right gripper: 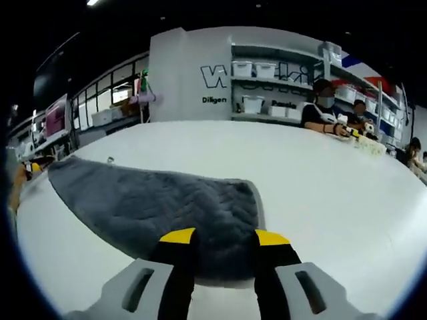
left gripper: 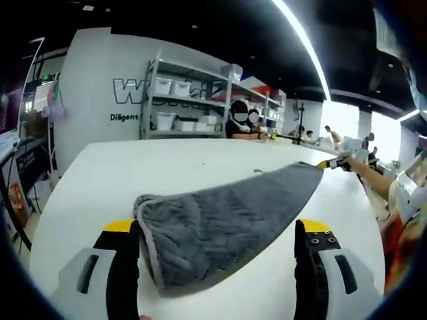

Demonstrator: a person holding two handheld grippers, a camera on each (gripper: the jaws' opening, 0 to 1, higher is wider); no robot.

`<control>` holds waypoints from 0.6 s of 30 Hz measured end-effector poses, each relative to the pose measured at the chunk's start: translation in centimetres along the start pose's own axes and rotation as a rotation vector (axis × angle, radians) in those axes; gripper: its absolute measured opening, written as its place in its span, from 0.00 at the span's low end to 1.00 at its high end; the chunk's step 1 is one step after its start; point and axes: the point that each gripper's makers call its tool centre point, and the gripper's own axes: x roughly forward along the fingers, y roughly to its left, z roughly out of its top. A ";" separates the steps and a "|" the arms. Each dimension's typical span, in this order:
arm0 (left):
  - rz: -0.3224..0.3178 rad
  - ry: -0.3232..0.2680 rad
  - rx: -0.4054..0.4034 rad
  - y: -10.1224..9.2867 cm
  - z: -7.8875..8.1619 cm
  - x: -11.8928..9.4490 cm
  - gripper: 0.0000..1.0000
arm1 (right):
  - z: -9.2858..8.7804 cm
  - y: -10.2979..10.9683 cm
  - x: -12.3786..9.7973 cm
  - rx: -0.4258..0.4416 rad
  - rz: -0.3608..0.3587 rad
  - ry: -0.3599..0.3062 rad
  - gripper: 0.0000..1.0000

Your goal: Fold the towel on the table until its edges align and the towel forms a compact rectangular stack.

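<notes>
White surface, broad and smooth, with a rounded near edge in the left gripper view; the same surface spans the right gripper view. A grey towel with a chevron-quilted weave lies directly on it, spread flat, one end narrowing toward the far right. In the right gripper view the towel runs from the left edge to a squared, bound hem near centre.
</notes>
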 end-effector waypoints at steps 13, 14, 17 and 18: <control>-0.011 0.004 -0.002 -0.3 -0.2 0.1 0.94 | -0.9 -0.1 0.7 0.020 -0.005 0.018 0.26; -0.012 0.005 -0.001 -0.3 -0.2 0.1 0.94 | -0.9 -0.1 0.7 0.019 -0.006 0.020 0.25; -0.015 0.007 -0.002 -0.3 -0.3 0.1 0.94 | -1.0 -0.2 0.9 0.024 -0.002 0.021 0.24; -0.016 0.008 -0.002 -0.3 -0.3 0.0 0.94 | -1.0 -0.3 0.9 0.026 -0.001 0.021 0.23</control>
